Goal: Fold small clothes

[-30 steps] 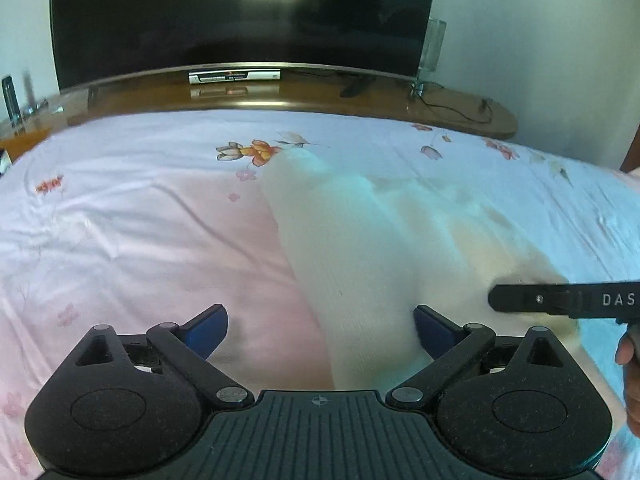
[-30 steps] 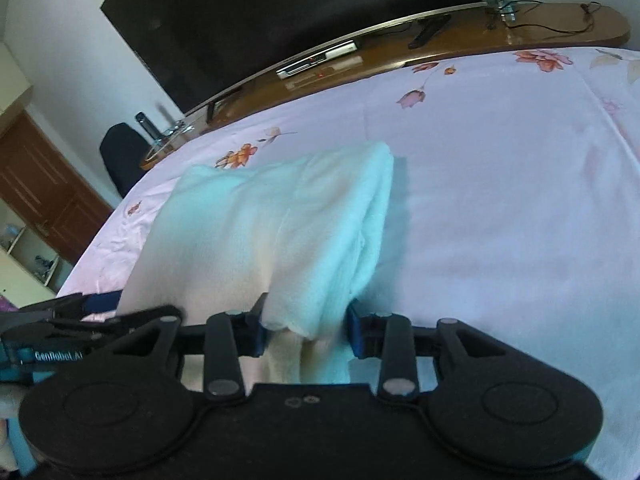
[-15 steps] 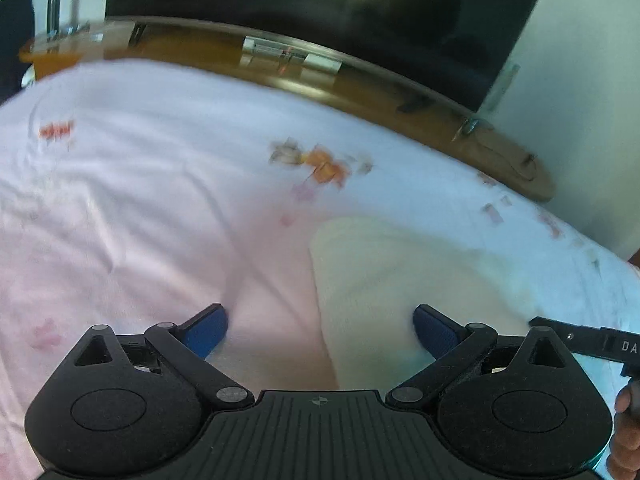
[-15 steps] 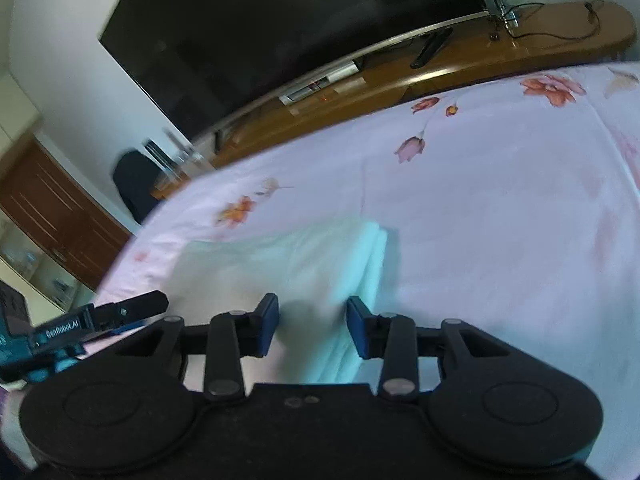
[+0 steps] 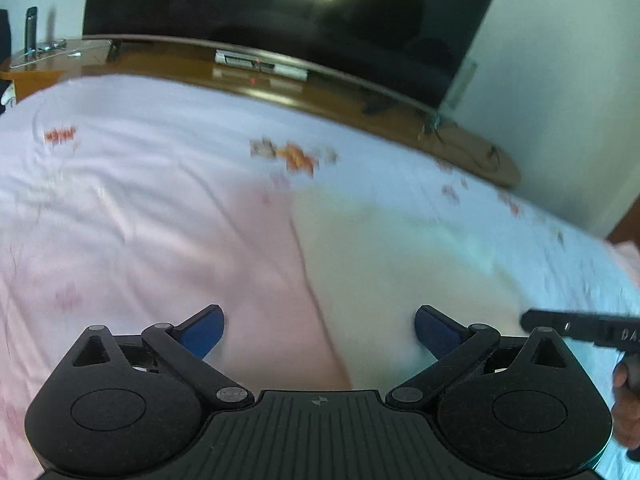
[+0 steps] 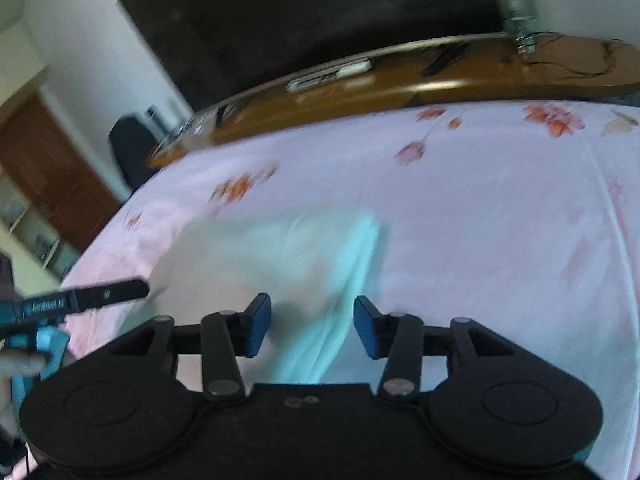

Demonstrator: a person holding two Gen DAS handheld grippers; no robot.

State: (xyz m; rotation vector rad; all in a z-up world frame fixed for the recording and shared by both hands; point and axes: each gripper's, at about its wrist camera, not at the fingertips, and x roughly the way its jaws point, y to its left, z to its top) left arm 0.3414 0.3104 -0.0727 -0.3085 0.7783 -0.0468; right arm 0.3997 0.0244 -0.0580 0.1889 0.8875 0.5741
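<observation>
My right claw has just been spreading and now stands apart over the near edge of the folded pale white knit garment, pads off it. My left claw gapes wide at the garment's left edge. It lies flat on the pink floral bedsheet, before the dark television screen.

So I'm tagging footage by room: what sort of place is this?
Likely a bedroom: a bed with a floral sheet, a big television on a wooden stand.
</observation>
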